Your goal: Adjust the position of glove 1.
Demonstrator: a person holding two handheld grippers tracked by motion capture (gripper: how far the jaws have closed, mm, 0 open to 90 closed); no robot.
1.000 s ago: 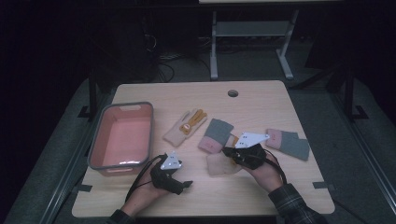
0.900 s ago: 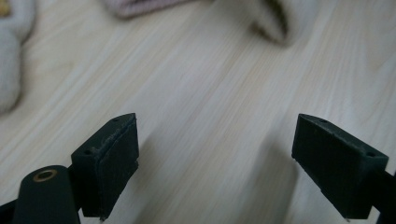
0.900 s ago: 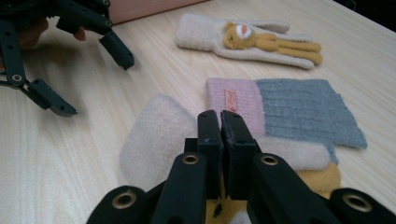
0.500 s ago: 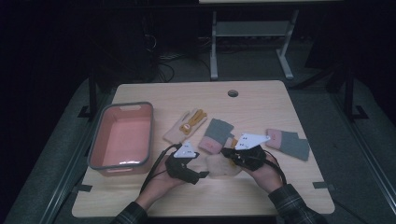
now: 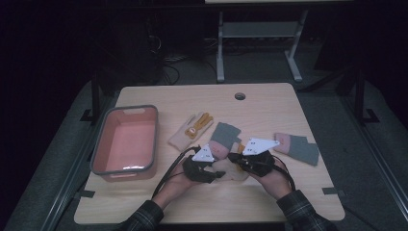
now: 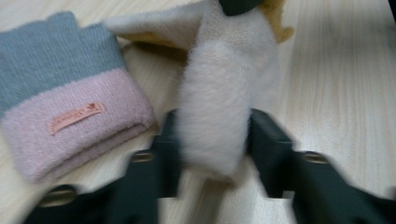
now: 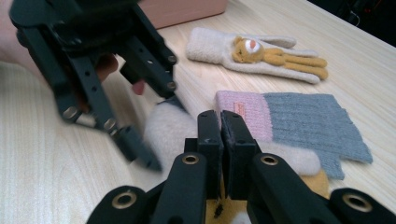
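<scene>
Your left gripper has just been closing its fingers on the cuff of the cream glove, and in the left gripper view the fuzzy cuff sits squeezed between both pads, so you are pinching it. That cream glove lies near the front middle of the bench, between your two hands. Your right gripper has its fingers pressed together on the other end of the same glove, where a scrap of mustard-yellow fabric shows just under them in the right gripper view; the left gripper appears there too, its fingers down on the cuff. Just beside the cream glove, on its far side, lies a pink-and-grey glove, its pink cuff with a small tag touching or nearly touching the cream one. Farther back rests a second cream glove with an orange animal figure on it. Another pink-and-grey glove lies to the right, and the pink bin stands well apart at the left.
</scene>
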